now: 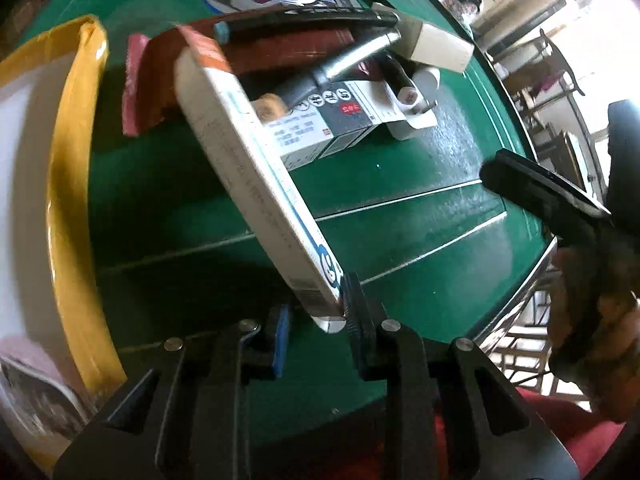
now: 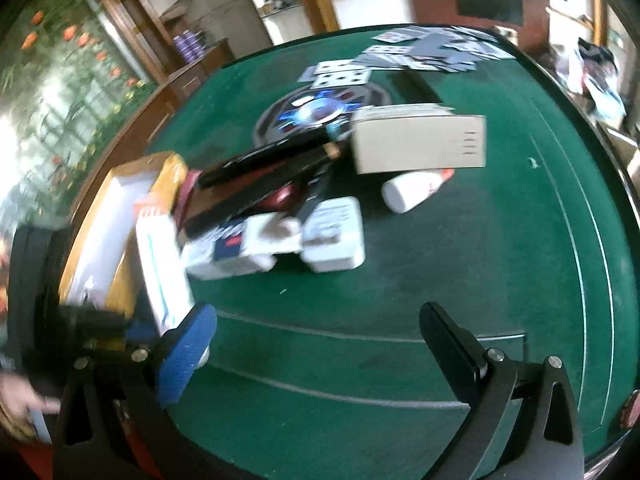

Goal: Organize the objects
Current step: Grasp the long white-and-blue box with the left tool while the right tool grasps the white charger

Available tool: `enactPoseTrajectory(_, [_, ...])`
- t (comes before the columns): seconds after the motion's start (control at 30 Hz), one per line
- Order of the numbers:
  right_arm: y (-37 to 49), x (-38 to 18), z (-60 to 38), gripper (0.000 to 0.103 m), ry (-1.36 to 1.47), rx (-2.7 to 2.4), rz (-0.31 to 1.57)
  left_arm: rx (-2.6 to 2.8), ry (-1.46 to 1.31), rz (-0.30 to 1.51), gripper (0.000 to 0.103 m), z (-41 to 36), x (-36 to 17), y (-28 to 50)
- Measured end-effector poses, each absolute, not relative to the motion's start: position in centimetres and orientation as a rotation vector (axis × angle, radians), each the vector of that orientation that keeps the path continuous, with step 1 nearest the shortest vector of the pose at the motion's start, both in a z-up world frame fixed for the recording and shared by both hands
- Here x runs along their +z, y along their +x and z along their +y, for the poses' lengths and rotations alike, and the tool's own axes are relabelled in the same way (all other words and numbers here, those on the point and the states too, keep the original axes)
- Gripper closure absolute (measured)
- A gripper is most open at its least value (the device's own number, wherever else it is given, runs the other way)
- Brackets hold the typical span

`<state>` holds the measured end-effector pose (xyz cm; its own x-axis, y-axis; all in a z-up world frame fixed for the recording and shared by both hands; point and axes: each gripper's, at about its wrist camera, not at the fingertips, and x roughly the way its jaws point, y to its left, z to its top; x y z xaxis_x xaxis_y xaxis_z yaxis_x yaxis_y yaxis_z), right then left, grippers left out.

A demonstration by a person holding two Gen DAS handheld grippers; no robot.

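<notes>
White flat box (image 1: 256,184) sits clamped at its near corner in the left gripper (image 1: 316,320), its long axis running away from the jaws toward the clutter of small boxes (image 1: 340,120) beyond, over the green table (image 1: 420,220)

From the right wrist, the right gripper (image 2: 316,344) gapes empty; the same box rises just left of its blue pad (image 2: 188,352), beside the yellow tray (image 2: 168,176)

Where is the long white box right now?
The long white box is clamped in the left gripper, tilted above the green table, between the yellow tray and the pile of small boxes.
</notes>
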<state>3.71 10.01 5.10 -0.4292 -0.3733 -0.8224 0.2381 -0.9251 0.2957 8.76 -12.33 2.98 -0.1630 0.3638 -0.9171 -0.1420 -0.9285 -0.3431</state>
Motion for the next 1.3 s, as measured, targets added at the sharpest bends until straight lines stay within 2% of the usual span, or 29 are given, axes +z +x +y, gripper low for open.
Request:
enactPoseTrajectory(0.07, [2.9, 5.1, 10.6, 0.001, 1.428, -2.392, -0.215, 2.212, -1.765, -0.275, 0.078, -13.4, 3.9, 9.0])
enactPoseTrajectory(0.1, [2.5, 5.0, 10.8, 0.001, 1.43, -2.393, -0.219, 2.229, -1.758, -0.304, 0.073, -13.9, 4.3, 9.1])
enactPoseTrajectory(0.13, [2.1, 4.9, 10.8, 0.001, 1.431, -2.392, -0.218, 2.242, -1.75, -0.344, 0.066, -14.5, 4.7, 9.2])
enactPoseTrajectory(0.17, [1.8, 4.9, 10.8, 0.001, 1.431, -2.391, -0.213, 2.256, -1.745, -0.38, 0.048, -15.0, 5.0, 9.2])
enactPoseTrajectory(0.2, [1.5, 4.8, 10.6, 0.002, 1.426, -2.391, -0.207, 2.273, -1.735, -0.41, 0.037, -15.4, 5.4, 9.3])
enactPoseTrajectory(0.23, [1.2, 4.6, 10.4, 0.002, 1.424, -2.381, -0.204, 2.291, -1.72, -0.432, 0.036, -15.7, 5.6, 9.2])
enactPoseTrajectory(0.3, [0.6, 4.0, 9.8, 0.011, 1.44, -2.345, -0.196, 2.31, -1.722, -0.441, 0.036, -15.8, 5.7, 8.6])
enactPoseTrajectory(0.37, [-0.1, 3.4, 9.0, 0.014, 1.457, -2.332, -0.158, 2.314, -1.738, -0.438, 0.036, -15.6, 5.4, 7.7])
enactPoseTrajectory(0.47, [-1.3, 2.4, 7.6, 0.028, 1.503, -2.327, -0.053, 2.328, -1.786, -0.408, 0.036, -15.0, 4.4, 6.6])
enactPoseTrajectory(0.53, [-1.9, 1.9, 6.9, 0.031, 1.523, -2.327, -0.006, 2.335, -1.801, -0.409, 0.036, -15.1, 4.0, 6.5])
enactPoseTrajectory(0.63, [-2.6, 1.5, 5.8, 0.051, 1.52, -2.356, 0.096, 2.356, -1.833, -0.4, 0.036, -15.5, 3.5, 6.5])
enactPoseTrajectory(0.67, [-2.7, 1.5, 5.6, 0.062, 1.518, -2.366, 0.122, 2.362, -1.838, -0.393, 0.036, -15.5, 3.4, 6.5])
enactPoseTrajectory(0.83, [-2.1, 1.6, 6.8, 0.064, 1.531, -2.375, 0.09, 2.388, -1.851, -0.295, 0.036, -14.9, 2.8, 5.6])
enactPoseTrajectory(0.97, [-0.3, 1.6, 8.4, 0.064, 1.552, -2.363, 0.055, 2.363, -1.839, -0.228, 0.056, -14.4, 2.7, 5.4])
enactPoseTrajectory(1.0, [0.1, 1.6, 8.6, 0.064, 1.557, -2.362, 0.05, 2.335, -1.823, -0.239, 0.058, -14.3, 2.8, 5.5])
enactPoseTrajectory(1.2, [3.9, 1.7, 10.9, 0.064, 1.6, -2.351, 0.025, 2.182, -1.8, -0.223, 0.059, -12.5, 2.9, 7.5])
enactPoseTrajectory(1.3, [5.3, 1.7, 11.7, 0.064, 1.608, -2.358, 0.044, 2.176, -1.829, -0.308, 0.06, -13.5, 2.3, 7.5])
